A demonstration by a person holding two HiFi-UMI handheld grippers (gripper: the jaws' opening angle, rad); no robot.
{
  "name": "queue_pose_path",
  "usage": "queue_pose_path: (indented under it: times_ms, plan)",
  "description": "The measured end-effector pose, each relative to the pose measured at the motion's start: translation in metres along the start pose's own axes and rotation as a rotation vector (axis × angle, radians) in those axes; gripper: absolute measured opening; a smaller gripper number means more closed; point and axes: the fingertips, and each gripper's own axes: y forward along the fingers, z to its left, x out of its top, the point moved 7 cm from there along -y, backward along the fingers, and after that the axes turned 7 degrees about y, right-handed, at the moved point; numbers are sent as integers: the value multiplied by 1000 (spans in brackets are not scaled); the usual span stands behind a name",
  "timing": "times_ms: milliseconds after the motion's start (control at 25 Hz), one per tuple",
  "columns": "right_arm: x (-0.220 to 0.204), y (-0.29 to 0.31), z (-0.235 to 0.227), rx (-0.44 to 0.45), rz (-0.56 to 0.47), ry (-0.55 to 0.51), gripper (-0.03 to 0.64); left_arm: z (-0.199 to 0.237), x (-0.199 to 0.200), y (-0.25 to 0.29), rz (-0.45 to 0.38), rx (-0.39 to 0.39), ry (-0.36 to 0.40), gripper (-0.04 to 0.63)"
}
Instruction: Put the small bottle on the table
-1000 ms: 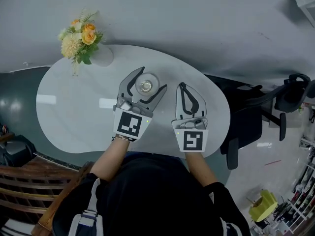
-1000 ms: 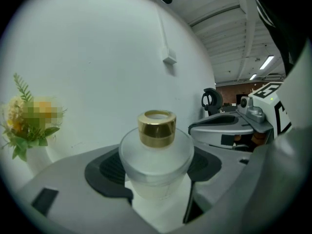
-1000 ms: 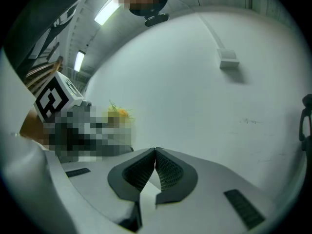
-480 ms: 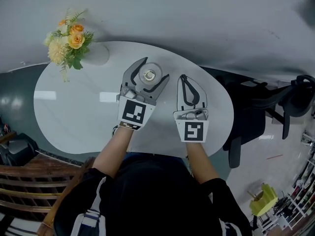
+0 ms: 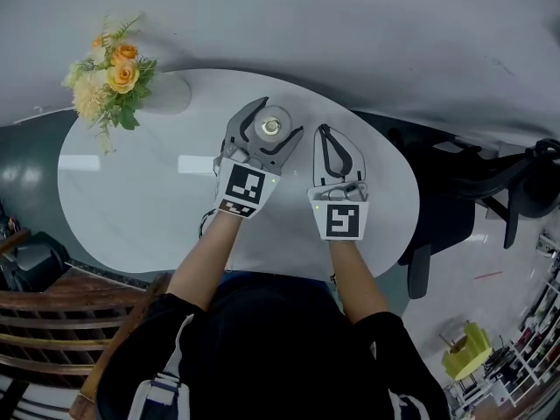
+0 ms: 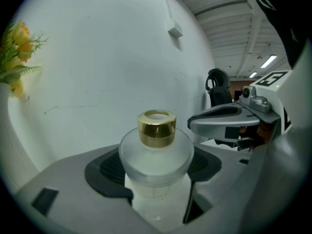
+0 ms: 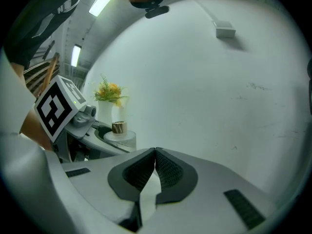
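Observation:
The small bottle point(image 5: 271, 128) is frosted glass with a gold collar, and it stands upright between the jaws of my left gripper point(image 5: 280, 116), which is shut on its round body. In the left gripper view the bottle point(image 6: 156, 147) fills the gap between the dark pads point(image 6: 109, 167). It hangs over the far middle of the white oval table point(image 5: 131, 208); whether its base touches the top is hidden. My right gripper point(image 5: 325, 131) sits just to its right, shut, with nothing between its pads point(image 7: 168, 172).
A white vase point(image 5: 166, 94) of yellow and orange flowers point(image 5: 105, 81) stands at the table's far left. A black office chair point(image 5: 472, 191) is off the right end, and a wooden chair point(image 5: 52, 322) is at my near left. A plain wall lies behind the table.
Both grippers have moved farther out over the table and lower, keeping side by side. The bottle has stayed in the left gripper's hold, and the right gripper has stayed shut.

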Motion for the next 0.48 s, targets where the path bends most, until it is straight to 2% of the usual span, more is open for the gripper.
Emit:
queue_pose_path:
  times_ms: [480]
  plan:
    - [-27, 24, 1, 7, 65, 46, 22, 1, -47, 29, 119, -17, -9, 334]
